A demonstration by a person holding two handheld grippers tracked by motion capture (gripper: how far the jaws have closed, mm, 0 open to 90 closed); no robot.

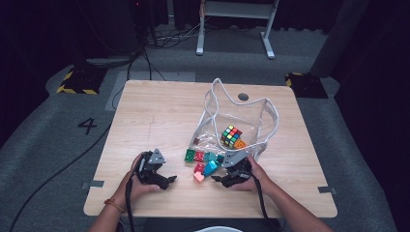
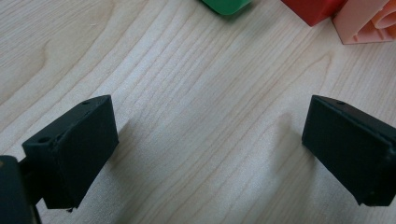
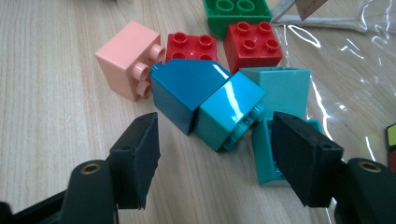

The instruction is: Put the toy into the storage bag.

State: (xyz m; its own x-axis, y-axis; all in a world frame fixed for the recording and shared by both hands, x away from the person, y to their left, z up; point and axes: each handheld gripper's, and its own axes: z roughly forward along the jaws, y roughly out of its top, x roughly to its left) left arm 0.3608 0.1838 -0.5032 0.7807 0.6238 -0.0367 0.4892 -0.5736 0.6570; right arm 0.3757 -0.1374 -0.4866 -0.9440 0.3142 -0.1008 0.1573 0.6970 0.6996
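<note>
1. Right claw (image 3: 215, 154) hovers released near the worktop's (image 1: 159, 111) front edge, jaws straddling the blue brick (image 3: 184, 91) and teal brick (image 3: 229, 109) without touching them.
2. Left claw (image 2: 208, 140) rests released over bare wood, front-left.

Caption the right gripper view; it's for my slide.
Open right gripper poised just short of teal bricks beside a pink brick on the wooden table.

Black jaws, grey triangular plates, orange wristband (image 1: 114, 205)
</note>
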